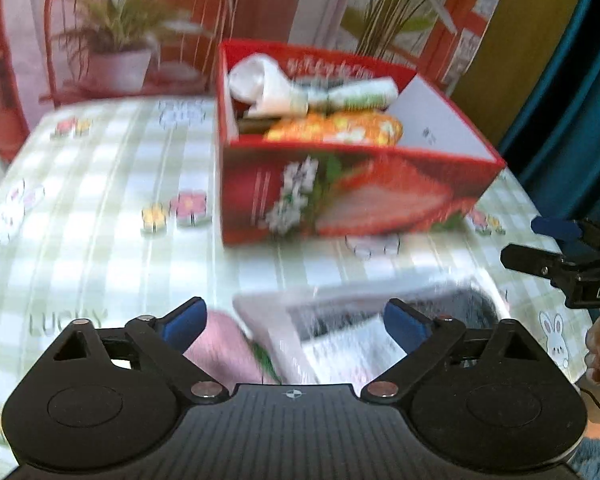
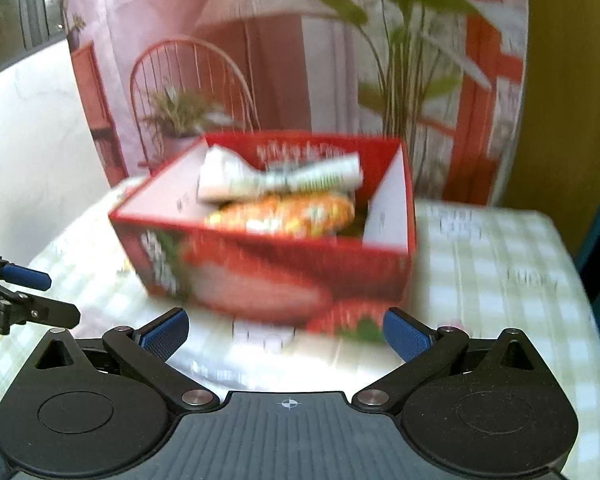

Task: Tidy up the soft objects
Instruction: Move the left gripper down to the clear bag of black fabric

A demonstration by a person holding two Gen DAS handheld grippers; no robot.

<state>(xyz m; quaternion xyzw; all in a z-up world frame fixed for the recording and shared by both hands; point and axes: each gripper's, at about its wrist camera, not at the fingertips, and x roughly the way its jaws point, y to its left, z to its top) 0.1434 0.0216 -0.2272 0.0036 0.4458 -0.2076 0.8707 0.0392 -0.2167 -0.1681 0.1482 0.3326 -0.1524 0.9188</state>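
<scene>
The left hand-held gripper (image 1: pixel 294 326) hangs spread wide and released over a pink folded cloth (image 1: pixel 220 346) and a blurred white-and-grey cloth (image 1: pixel 364 320) on the green-checked desk (image 1: pixel 100 184). The right hand-held gripper (image 2: pixel 286 332) is likewise wide apart, holding nothing. Behind stands the red strawberry-printed cardboard box (image 2: pixel 276 276), holding a rolled white-and-green cloth (image 2: pixel 276 174) above an orange flowered cloth (image 2: pixel 288 212).

The red box (image 1: pixel 340 184) is blocking the table (image 1: pixel 100 200) at 12 o'clock; bare cloth is lying open toward 9 o'clock, while folded soft items (image 1: pixel 340 332) are crowding between the left fingers (image 1: pixel 184 324)
</scene>
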